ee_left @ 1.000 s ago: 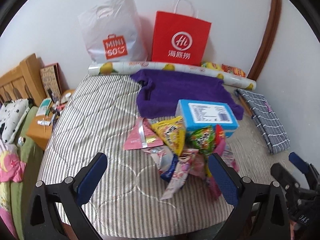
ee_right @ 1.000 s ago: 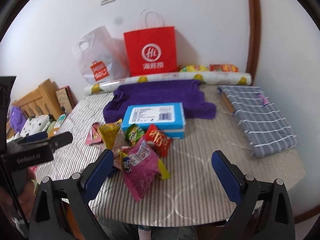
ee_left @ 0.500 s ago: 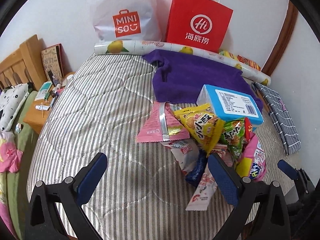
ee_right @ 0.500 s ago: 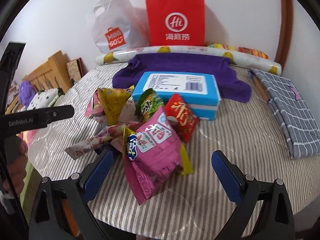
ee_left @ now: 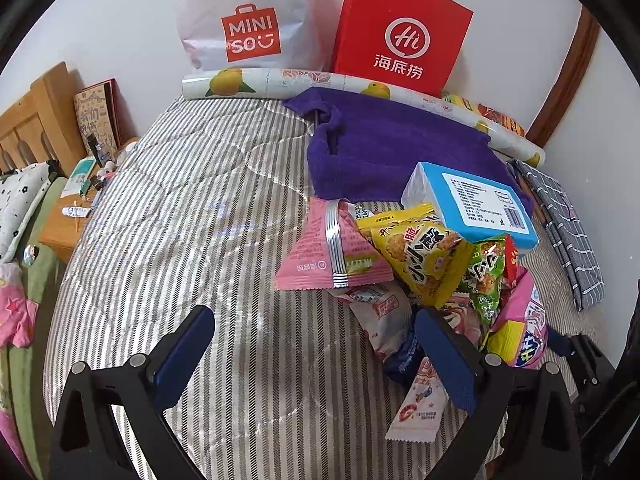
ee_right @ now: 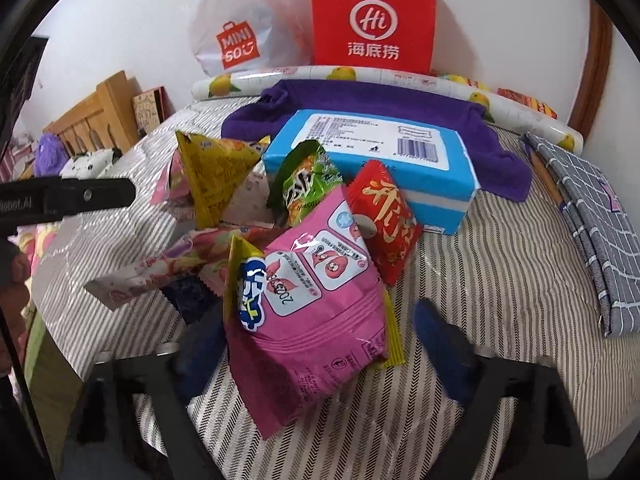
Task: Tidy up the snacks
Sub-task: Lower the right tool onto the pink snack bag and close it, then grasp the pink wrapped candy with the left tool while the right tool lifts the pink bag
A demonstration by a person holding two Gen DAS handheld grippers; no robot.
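Note:
A heap of snack packets lies on a striped table (ee_left: 192, 216). In the left wrist view I see a pink triangular packet (ee_left: 332, 252), a yellow packet (ee_left: 420, 252), a green packet (ee_left: 486, 276) and a blue box (ee_left: 476, 204). My left gripper (ee_left: 316, 360) is open and empty, low at the heap's left edge. In the right wrist view a large pink packet (ee_right: 316, 300) lies between the open fingers of my right gripper (ee_right: 316, 344). A red packet (ee_right: 386, 224), a green packet (ee_right: 306, 184), a yellow packet (ee_right: 214, 168) and the blue box (ee_right: 372, 152) lie behind it.
A purple towel (ee_left: 384, 148), a patterned paper roll (ee_left: 280, 82), a white MINISO bag (ee_left: 244, 20) and a red paper bag (ee_left: 400, 36) stand at the back against the wall. A grey checked cloth (ee_left: 568, 224) lies at the right. A wooden nightstand (ee_left: 64, 228) stands left of the table.
Both grippers have moved forward and down toward the snack heap. The large pink packet now sits between the right gripper's fingers. Both stay open.

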